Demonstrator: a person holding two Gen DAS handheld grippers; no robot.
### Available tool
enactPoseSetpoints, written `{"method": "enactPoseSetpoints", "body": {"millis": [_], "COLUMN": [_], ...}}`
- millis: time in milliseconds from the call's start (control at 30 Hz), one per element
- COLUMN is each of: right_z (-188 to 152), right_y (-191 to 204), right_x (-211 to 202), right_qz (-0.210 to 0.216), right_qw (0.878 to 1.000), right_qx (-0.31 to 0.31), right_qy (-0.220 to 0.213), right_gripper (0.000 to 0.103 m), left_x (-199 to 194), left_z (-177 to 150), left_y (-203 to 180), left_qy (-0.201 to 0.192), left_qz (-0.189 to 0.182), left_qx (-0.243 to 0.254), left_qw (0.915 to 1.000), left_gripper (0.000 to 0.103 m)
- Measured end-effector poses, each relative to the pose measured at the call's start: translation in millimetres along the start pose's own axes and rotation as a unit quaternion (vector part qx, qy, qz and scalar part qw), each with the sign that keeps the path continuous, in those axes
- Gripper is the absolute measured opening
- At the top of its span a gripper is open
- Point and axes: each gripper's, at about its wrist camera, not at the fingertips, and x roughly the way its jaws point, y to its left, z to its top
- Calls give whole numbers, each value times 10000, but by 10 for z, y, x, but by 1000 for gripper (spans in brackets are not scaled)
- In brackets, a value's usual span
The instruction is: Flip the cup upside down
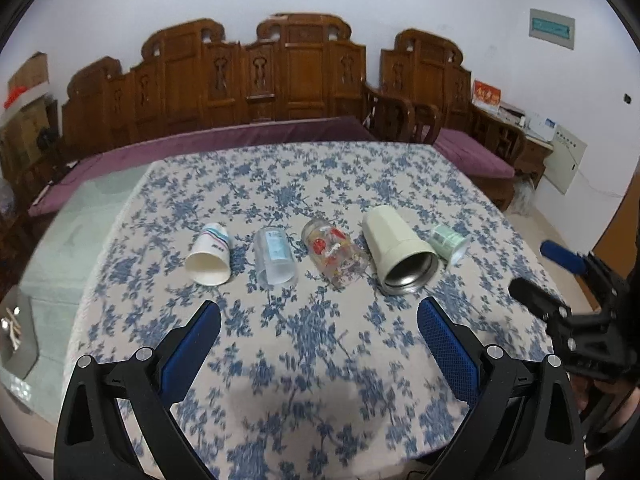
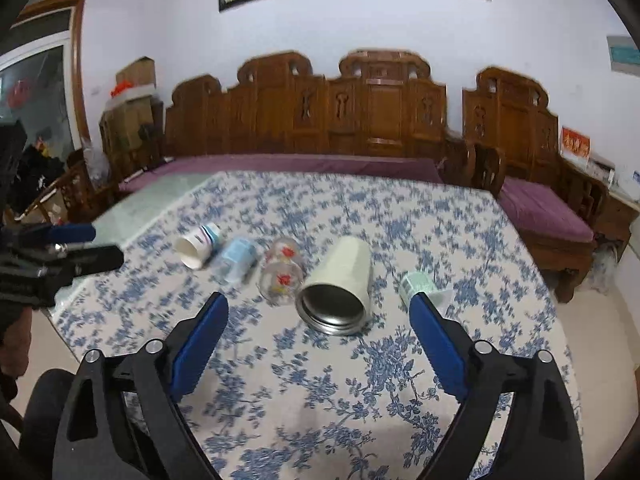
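Several cups lie on their sides in a row on the blue floral tablecloth (image 1: 304,336), mouths toward me. From the left: a white paper cup (image 1: 210,254) (image 2: 197,245), a frosted plastic cup (image 1: 275,256) (image 2: 236,260), a clear glass with red prints (image 1: 334,252) (image 2: 281,274), a cream steel-lined tumbler (image 1: 398,248) (image 2: 338,286), and a small green cup (image 1: 450,241) (image 2: 420,286). My left gripper (image 1: 319,316) is open and empty, short of the row. My right gripper (image 2: 319,310) is open and empty, just in front of the tumbler's mouth; it also shows at the right in the left wrist view (image 1: 536,272).
A carved wooden bench (image 1: 280,80) with purple cushions stands behind the table. The bare glass tabletop (image 1: 60,248) extends left of the cloth. The table's right edge drops to the floor (image 2: 612,340). My left gripper shows at the left in the right wrist view (image 2: 106,246).
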Motion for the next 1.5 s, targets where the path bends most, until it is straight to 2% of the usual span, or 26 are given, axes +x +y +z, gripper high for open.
{"method": "enactPoseSetpoints", "body": {"millis": [233, 433, 733, 967, 1067, 1133, 1167, 1433, 1500], "right_z": [-51, -78, -199, -291, -310, -323, -328, -368, -374], "right_y": [-161, -150, -42, 25, 30, 20, 9, -85, -113], "right_x": [421, 674, 877, 877, 867, 861, 860, 856, 842], "right_qz": [34, 167, 313, 455, 508, 544, 553, 518, 497], "right_qw": [9991, 9978, 9968, 9959, 9954, 9950, 9948, 9943, 9945], "right_qx": [127, 226, 175, 90, 104, 135, 159, 264, 282], "right_qy": [391, 595, 712, 780, 801, 824, 835, 891, 878], "right_gripper": [88, 88, 88, 88, 88, 88, 88, 88, 88], "left_x": [742, 1327, 2184, 2490, 2604, 2707, 2742, 2983, 2969], "left_z": [268, 485, 631, 663, 685, 675, 670, 594, 596], "left_y": [-35, -67, 61, 23, -35, -41, -40, -75, -63], "left_qy": [533, 947, 1683, 2025, 2158, 2358, 2410, 2664, 2596], "left_qz": [-50, -81, -126, -235, -78, 1, 12, 139, 175], "left_qx": [-23, -142, -677, -938, -870, -905, -910, -723, -722], "left_qw": [9986, 9954, 9833, 9745, 9725, 9676, 9662, 9610, 9629], "left_gripper": [84, 82, 82, 77, 77, 69, 69, 68, 62]}}
